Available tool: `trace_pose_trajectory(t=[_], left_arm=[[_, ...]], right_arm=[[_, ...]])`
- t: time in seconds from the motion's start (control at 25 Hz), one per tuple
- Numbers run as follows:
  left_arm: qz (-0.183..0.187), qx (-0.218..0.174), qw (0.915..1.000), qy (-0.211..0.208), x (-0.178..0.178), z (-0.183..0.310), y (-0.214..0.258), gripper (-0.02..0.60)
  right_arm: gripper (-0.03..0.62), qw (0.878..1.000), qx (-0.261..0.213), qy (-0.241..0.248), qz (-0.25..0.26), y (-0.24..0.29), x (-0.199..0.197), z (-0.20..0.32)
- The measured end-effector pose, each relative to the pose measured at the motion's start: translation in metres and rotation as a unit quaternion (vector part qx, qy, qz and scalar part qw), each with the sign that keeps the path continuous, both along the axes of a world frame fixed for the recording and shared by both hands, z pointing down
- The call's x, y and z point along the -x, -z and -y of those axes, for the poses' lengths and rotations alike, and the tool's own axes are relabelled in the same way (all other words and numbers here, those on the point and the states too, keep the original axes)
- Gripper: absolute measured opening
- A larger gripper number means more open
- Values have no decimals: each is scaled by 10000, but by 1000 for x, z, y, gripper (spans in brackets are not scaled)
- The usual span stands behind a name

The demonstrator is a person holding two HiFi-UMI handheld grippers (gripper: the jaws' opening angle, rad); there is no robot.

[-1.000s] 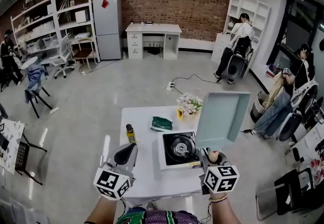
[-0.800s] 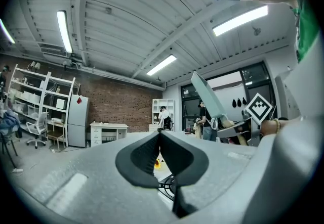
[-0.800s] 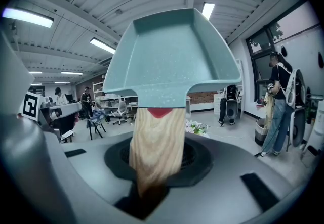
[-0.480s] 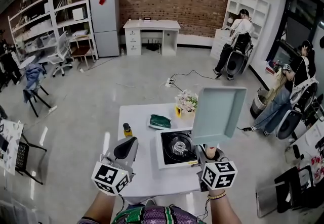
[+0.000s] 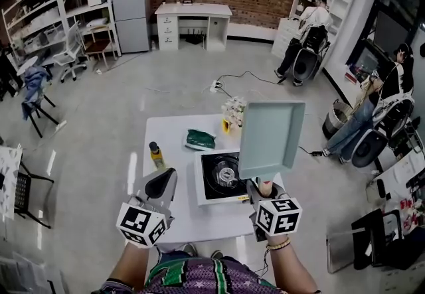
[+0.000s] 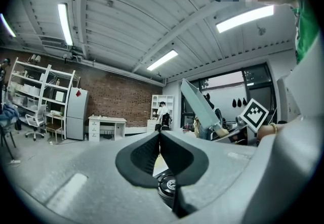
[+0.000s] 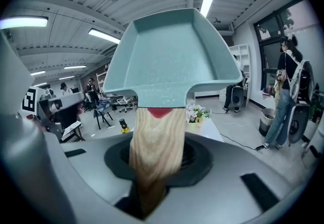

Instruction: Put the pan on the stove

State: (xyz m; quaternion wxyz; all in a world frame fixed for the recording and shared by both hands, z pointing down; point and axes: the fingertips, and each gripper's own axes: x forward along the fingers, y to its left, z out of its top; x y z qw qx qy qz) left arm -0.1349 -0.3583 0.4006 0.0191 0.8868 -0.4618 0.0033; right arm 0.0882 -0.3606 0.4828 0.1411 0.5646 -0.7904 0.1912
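My right gripper [image 5: 264,188] is shut on the wooden handle [image 7: 154,149] of a pale teal rectangular pan [image 5: 271,137]. I hold the pan up in the air, tilted nearly upright, over the right side of the stove [image 5: 222,176]. The stove is a white single-burner unit with a black top, on the white table [image 5: 169,143]. The pan fills the upper part of the right gripper view [image 7: 172,58]. My left gripper [image 5: 159,186] hovers over the table's front left, its jaws pressed together with nothing in them. In the left gripper view the raised pan [image 6: 200,109] shows at the right.
On the table stand a small bottle with a yellow label [image 5: 155,153], a green packet [image 5: 200,139] and a yellow pot of flowers [image 5: 232,113]. A cable and power strip [image 5: 217,86] lie on the floor beyond. People sit on chairs at the right [image 5: 362,123].
The view has shifted, so the table, stove and both grippers sit further left and lower in the head view. The pan stays raised in my right gripper, still over the stove's right side.
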Motion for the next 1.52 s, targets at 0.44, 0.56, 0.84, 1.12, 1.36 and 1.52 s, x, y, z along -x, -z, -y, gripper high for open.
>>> trace_pose_trajectory(t=[0.44, 0.56, 0.84, 1.12, 1.36, 1.52], left_arm=[[-101, 137, 9999, 13, -8, 10, -21, 18], [-140, 235, 9996, 20, -8, 12, -32, 18], [-207, 325, 9993, 31, -5, 20, -40, 18], [-205, 369, 9991, 6, -3, 22, -46, 18], [-194, 412, 9989, -94, 1, 30, -44, 18], [-251, 456, 9985, -178, -6, 26, -46, 18]], right_arm=[[100, 9977, 643, 176, -105, -57, 5, 15], [100, 9958, 889, 189, -77, -75, 8, 15], [100, 9906, 1353, 205, -76, -106, 13, 21], [100, 9847, 1737, 149, 3, -138, 15, 23], [100, 9795, 2010, 122, -76, -153, 22, 23], [98, 9753, 2203, 122, -101, -163, 21, 19]])
